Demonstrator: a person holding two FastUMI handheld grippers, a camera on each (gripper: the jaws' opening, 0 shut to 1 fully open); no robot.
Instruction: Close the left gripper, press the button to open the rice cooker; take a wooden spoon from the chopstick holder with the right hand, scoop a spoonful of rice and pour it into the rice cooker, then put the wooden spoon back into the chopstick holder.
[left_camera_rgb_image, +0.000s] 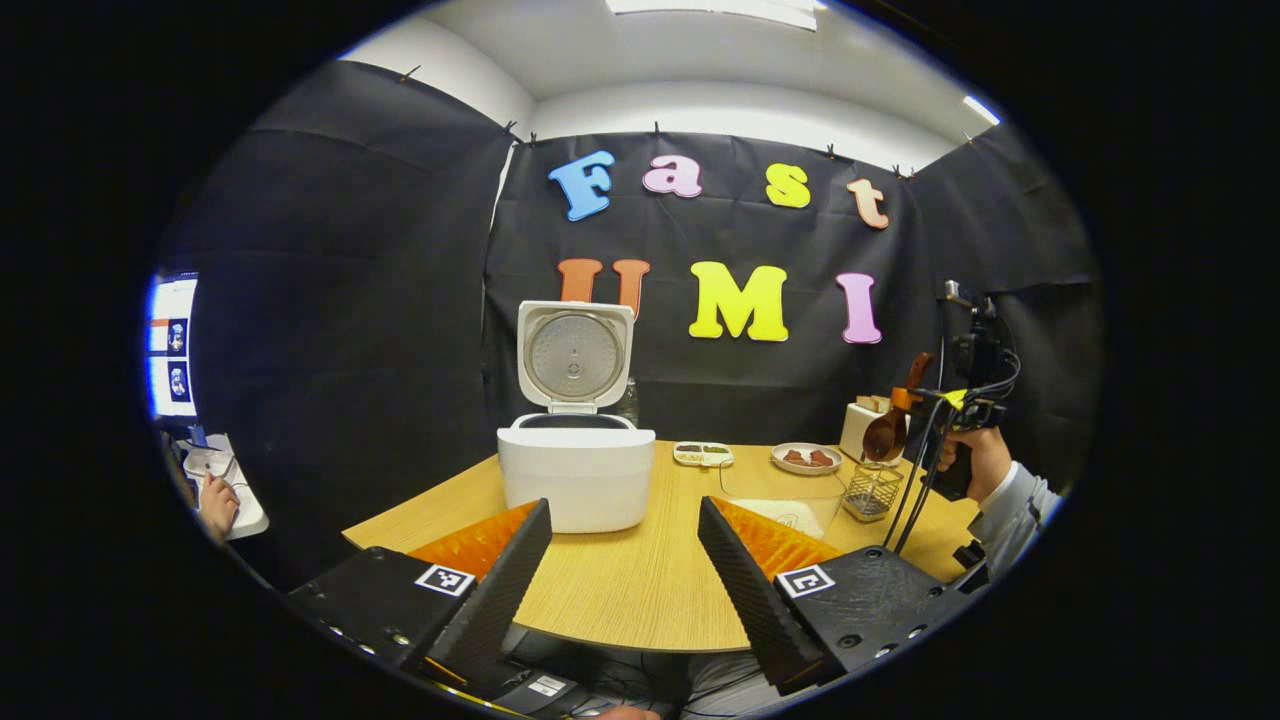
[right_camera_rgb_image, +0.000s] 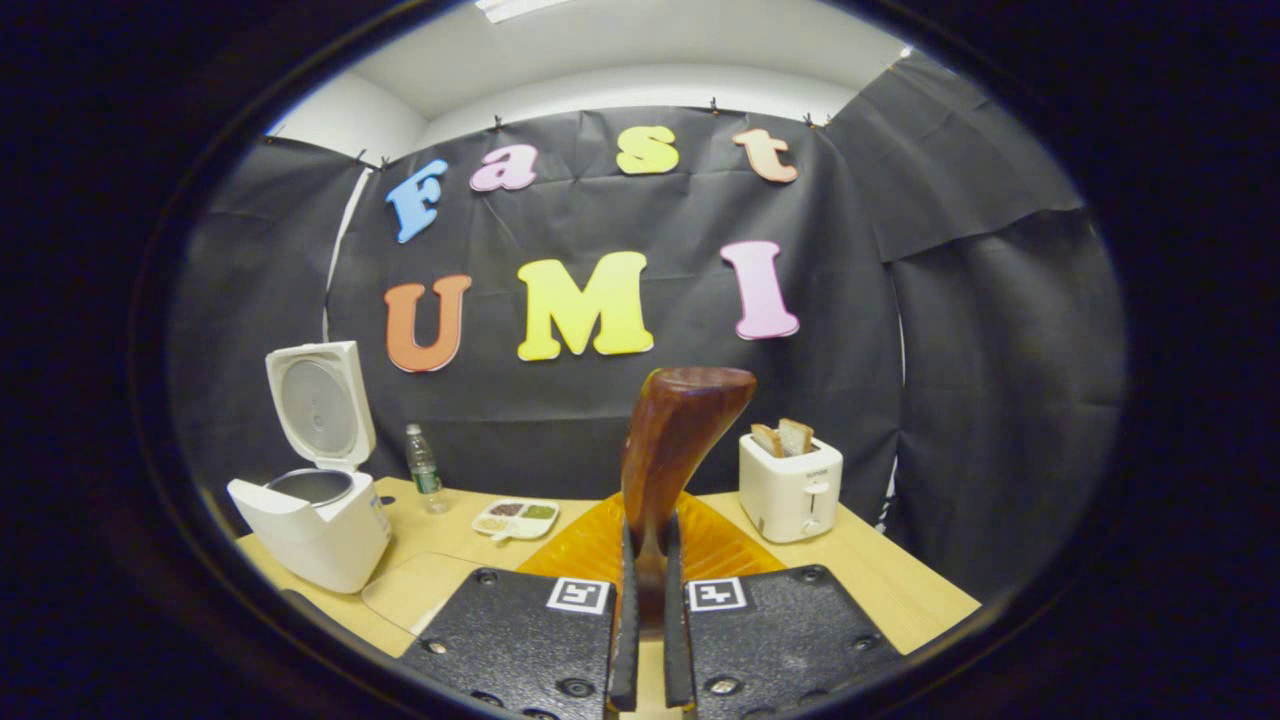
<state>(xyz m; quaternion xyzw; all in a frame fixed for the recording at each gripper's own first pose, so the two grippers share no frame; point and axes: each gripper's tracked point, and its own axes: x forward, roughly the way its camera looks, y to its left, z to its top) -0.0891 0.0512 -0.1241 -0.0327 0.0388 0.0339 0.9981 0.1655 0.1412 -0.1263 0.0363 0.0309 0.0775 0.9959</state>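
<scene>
**Spoon lifted, cooker open**

Black cloth walls surround a wooden table (left_camera_rgb_image: 640, 590). Right claw (right_camera_rgb_image: 646, 640) is clamped on the wooden spoon (right_camera_rgb_image: 672, 440), held above the wire chopstick holder (left_camera_rgb_image: 872, 491) near the table's right edge. Left claw (left_camera_rgb_image: 624, 560) hangs spread, holding nothing, before the rice cooker (left_camera_rgb_image: 577, 478), whose lid (left_camera_rgb_image: 575, 355) stands open.

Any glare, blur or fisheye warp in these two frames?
Left gripper view: ceiling light blows out at the top, table edge bows from fisheye, rice cooker sharp. Right gripper view: wooden spoon close to the lens, slightly soft with a sheen; toaster sharp, wall curves.
</scene>
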